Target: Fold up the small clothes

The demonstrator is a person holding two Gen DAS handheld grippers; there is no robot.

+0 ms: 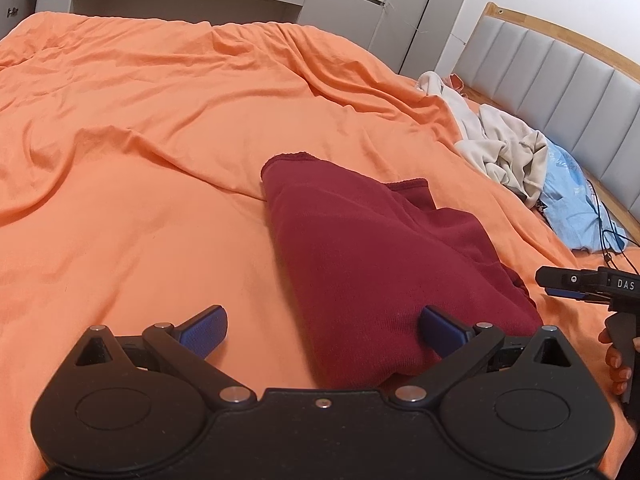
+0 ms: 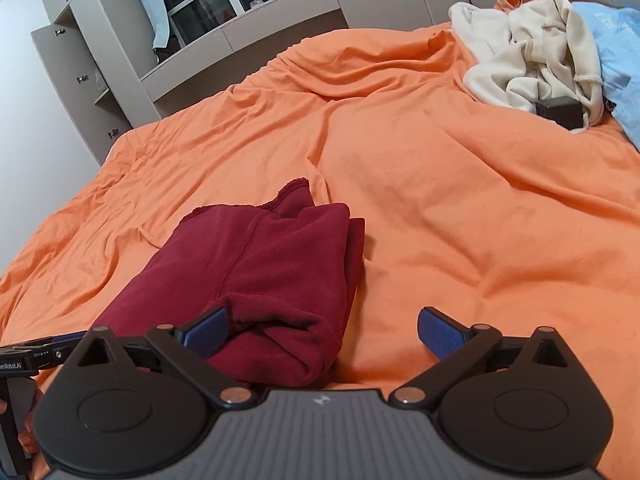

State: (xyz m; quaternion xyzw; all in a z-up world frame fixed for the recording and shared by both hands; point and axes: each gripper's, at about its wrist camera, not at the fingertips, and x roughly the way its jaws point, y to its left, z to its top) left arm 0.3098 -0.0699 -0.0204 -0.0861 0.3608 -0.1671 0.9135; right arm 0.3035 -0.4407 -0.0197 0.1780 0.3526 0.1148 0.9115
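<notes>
My right hand-held gripper (image 2: 322, 330) is spread wide, gripping nothing; left hand-held gripper (image 1: 322, 330) gapes too. The folded dark-red knit garment (image 2: 256, 280) lies bunched just ahead on the orange bedsheet (image 2: 460, 220).

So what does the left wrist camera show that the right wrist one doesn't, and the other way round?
Left wrist only: the padded headboard, a black cable over the blue garment, and the right gripper seen from the side.

Right wrist only: a small black box against the cream clothes, and the drawer unit.

Both: the folded maroon garment on the orange sheet, the unfolded cream clothes, the blue garment, and open jaws holding nothing.
</notes>
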